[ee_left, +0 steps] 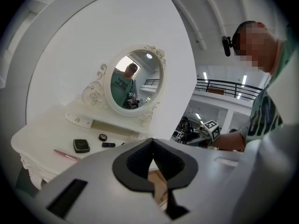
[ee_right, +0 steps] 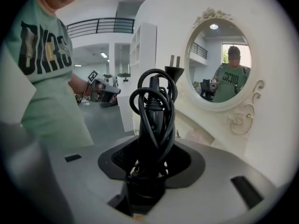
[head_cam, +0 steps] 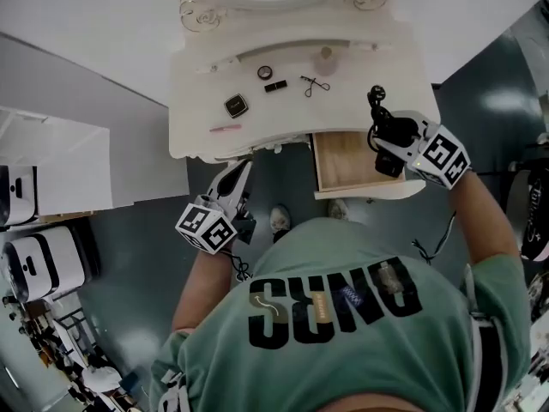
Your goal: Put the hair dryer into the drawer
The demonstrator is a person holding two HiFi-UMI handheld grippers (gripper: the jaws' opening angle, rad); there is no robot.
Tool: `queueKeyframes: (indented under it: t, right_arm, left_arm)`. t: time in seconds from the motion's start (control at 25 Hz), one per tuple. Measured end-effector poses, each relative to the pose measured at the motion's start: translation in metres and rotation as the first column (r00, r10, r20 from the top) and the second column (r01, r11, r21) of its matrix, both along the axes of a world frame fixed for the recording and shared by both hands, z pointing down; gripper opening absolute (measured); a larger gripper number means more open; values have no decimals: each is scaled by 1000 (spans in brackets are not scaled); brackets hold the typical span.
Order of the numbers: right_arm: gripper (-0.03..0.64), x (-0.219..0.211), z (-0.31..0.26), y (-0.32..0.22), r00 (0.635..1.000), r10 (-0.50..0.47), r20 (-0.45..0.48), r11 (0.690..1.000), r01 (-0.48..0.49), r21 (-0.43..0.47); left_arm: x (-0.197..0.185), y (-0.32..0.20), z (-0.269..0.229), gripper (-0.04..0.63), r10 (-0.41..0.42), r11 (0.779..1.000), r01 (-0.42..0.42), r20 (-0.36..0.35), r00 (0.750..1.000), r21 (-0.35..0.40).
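"Under the head camera, what's biggest?" asks one.

"A white worktop (head_cam: 197,101) with scalloped edges. At its back is an oval mirror (ee_left: 132,87) in a curly white frame," says the other.

"And the drawer?"

"The drawer (head_cam: 347,166) is pulled out at the worktop's right front, with its bare wooden bottom showing."

"Where's the hair dryer?"

"The black hair dryer (head_cam: 388,136) sits at the drawer's right back corner as seen from above. I'd say it hangs over the drawer rather than lies in it, but the steep view makes that hard to judge. Its cord (ee_right: 169,122) is wound round it, with the plug sticking out beyond."

"What has it?"

"The right tongs (ee_right: 150,171) pinch it, a pad on either side of its body."

"The left tongs?"

"The left tongs (ee_left: 152,160) are pressed together with nothing between them. They're just off the worktop's front edge, left of the drawer."

"Small things?"

"On the worktop there's a dark square compact (head_cam: 236,105), an eyelash curler (head_cam: 314,84), a lipstick (head_cam: 275,86) and a thin pink stick (head_cam: 226,129)."
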State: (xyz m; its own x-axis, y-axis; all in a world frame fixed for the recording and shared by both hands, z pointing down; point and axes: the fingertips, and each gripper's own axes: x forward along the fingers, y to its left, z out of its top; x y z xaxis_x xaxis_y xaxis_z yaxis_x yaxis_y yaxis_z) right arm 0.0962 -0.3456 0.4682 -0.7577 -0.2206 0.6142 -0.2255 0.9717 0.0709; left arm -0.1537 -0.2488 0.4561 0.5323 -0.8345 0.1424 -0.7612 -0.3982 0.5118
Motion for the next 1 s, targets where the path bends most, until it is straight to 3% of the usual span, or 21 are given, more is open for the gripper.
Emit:
queueKeyframes:
  t: [0.2,0.44,0.8,1.0]
  right_arm:
    - [153,-6,77,-1,961,-124,-248,992,124,-18]
    - [153,0,176,7,816,-286,-503,954,291,-70]
    - [153,19,290,23,627,-385,-677,916,348,-199]
    - [154,20,328,23,581,-374,-723,922,318,-221]
  left_arm:
    - [-2,-11,43,8,34,998,-35,-12,999,-45]
    - [2,-11,89,8,46,992,-51,-38,998,-113]
    - [-1,0,129,8,38,984,-47,-57,998,-171]
    - [-1,9,141,8,35,980,-48,-68,997,-195]
